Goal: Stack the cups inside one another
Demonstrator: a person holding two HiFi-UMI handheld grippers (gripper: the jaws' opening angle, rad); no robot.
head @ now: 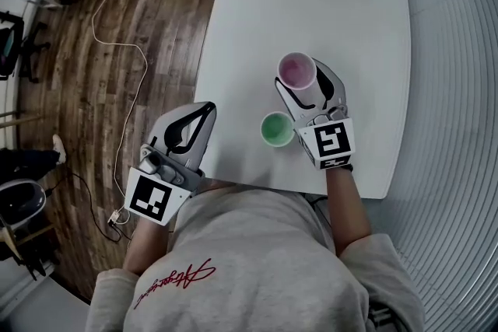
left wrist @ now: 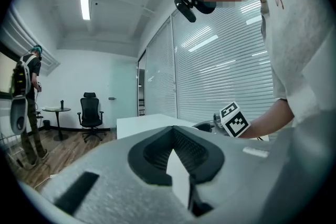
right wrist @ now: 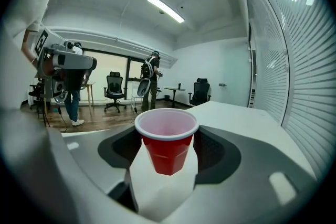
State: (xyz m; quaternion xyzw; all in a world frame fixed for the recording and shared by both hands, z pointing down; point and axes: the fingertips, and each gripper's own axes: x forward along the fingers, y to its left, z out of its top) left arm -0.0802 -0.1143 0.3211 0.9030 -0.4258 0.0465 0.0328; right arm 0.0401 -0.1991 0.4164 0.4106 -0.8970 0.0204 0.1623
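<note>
No readable text anywhere. Red script [head: 173, 277] on the sweatshirt [head: 264, 245] chest: too small and loopy to make out. Cubes on left gripper [head: 201, 111] and right gripper [head: 300, 78]: black-and-white square patterns only, no letters or digits.

Bright ceiling strips [right wrist: 166, 9], fisheye-warped edges

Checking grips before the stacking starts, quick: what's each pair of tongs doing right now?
Left tongs: closed, nothing in them.
Right tongs: closed on the red cup.
</note>
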